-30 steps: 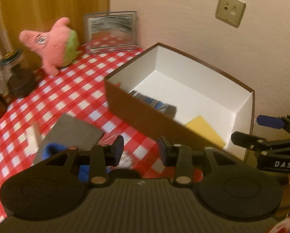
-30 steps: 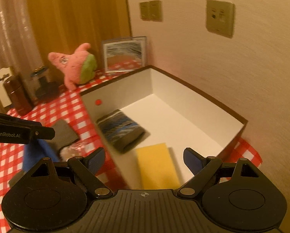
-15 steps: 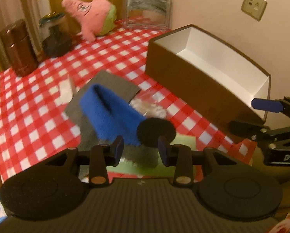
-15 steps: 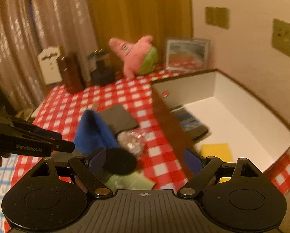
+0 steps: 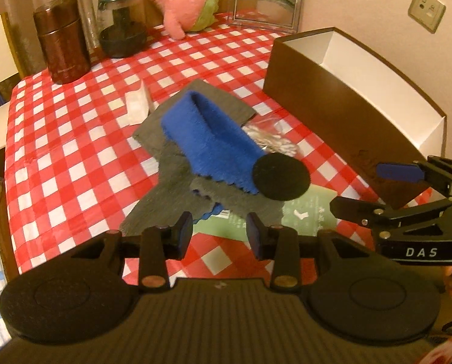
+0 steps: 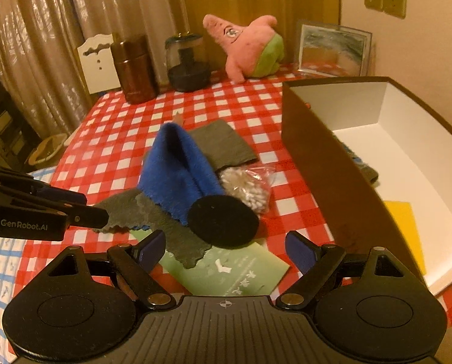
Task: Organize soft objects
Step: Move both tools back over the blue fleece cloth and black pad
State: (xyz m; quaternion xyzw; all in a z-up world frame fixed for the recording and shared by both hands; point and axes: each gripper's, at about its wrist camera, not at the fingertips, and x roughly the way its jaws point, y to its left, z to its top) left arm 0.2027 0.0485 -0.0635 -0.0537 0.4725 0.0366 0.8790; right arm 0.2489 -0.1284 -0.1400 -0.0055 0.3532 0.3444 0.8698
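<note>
The right gripper [image 6: 226,250] hangs with jaws apart and empty above a black round pad [image 6: 222,220]; the brown box [image 6: 341,182] sits at three o'clock.

Black left tool [image 5: 219,235], blue pads, brass screws, right tool [image 6: 226,250] lettered "DAS"

Blue fleece cloth [image 5: 207,139] folded into a raised ridge, lying across a flat grey cloth [image 5: 177,179] with scalloped edge, mid-table. Black round pad [image 5: 281,176] rests at the blue cloth's near end, overlapping a pale green sheet [image 6: 226,268]. Clear bag of white cotton swabs [image 6: 250,188] just beside the blue cloth, box side. Brown box [image 6: 341,182], white inside, open top, holds a yellow sponge [image 6: 404,230] and a dark folded cloth [image 6: 363,168]. Pink plush star [image 6: 250,45] sits at the far table edge.
</note>
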